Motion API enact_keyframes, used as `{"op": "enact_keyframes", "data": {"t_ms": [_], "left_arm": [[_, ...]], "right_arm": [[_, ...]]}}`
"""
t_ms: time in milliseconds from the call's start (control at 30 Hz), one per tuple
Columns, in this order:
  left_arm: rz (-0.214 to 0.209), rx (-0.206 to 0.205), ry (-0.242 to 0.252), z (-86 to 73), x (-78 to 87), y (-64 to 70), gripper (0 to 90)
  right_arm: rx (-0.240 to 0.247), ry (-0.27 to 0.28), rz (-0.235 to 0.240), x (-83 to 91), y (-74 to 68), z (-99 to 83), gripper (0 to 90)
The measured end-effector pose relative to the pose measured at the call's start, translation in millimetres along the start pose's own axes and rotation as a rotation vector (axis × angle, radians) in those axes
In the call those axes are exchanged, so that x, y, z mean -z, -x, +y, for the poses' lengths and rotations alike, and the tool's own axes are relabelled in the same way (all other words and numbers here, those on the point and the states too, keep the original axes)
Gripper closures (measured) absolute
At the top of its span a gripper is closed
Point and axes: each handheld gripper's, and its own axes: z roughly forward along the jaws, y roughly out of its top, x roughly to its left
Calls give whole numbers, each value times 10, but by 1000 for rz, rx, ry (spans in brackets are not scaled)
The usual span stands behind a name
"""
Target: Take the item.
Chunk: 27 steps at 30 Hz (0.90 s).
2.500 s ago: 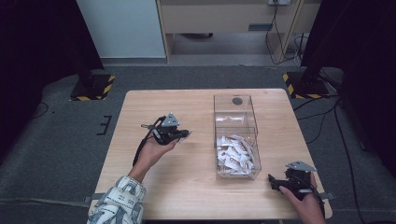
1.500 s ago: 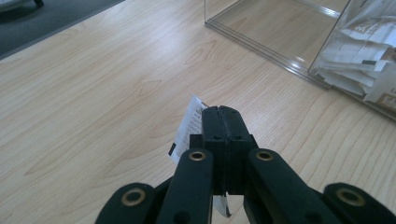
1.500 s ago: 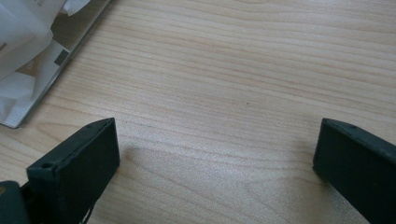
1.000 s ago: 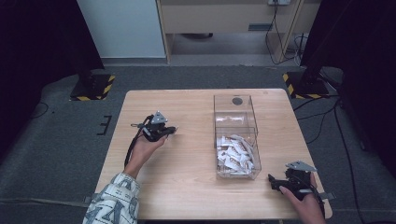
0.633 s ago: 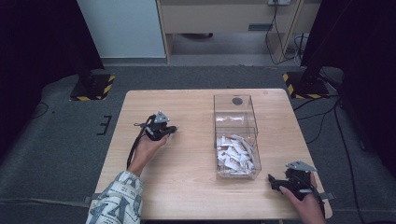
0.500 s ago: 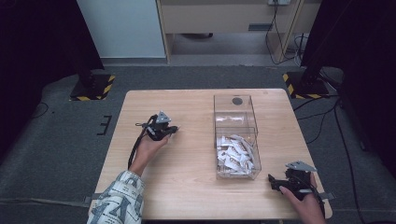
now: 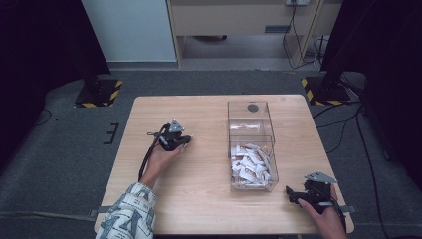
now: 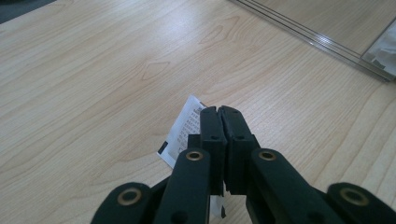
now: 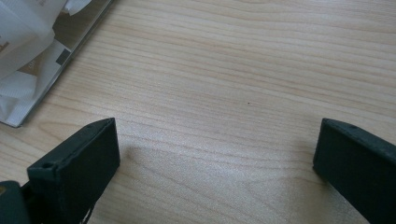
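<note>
My left gripper point(image 7: 187, 140) is over the left-middle of the wooden table point(image 7: 199, 199), left of a clear plastic box point(image 7: 253, 122). In the left gripper view its jaws point(image 8: 219, 112) are pressed together on a small white printed packet point(image 8: 183, 127), which sticks out to their left just above the wood. The near half of the box holds several white packets point(image 7: 250, 164). My right gripper point(image 7: 292, 195) rests at the table's front right corner, near the box's corner. Its jaws point(image 9: 217, 144) stand wide apart over bare wood.
The box's base edge point(image 8: 322, 39) crosses the upper right of the left gripper view. Its packet-filled corner point(image 9: 28, 60) sits at the upper left of the right gripper view. A dark round mark point(image 7: 253, 107) lies in the box's far half. Grey carpet surrounds the table.
My left gripper drew back to the left, away from the box, then crept slightly right again, still shut on the packet. The right gripper has not moved.
</note>
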Motion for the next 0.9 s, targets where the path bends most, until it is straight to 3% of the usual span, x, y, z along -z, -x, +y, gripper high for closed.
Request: {"op": "enact_keyframes", "data": {"t_ms": [100,467,700,900], "left_arm": [[3,1,-6,-8,-18,1,850],[18,0,36,20,14,40,641],[19,9,55,36,43,48,572],[28,18,59,62,63,92,415]], "right_arm": [[0,0,0,0,0,0,8],[-2,1,-1,0,-2,-1,8],[-1,0,-1,0,-2,-1,8],[-1,0,-1,0,-2,-1,8]]}}
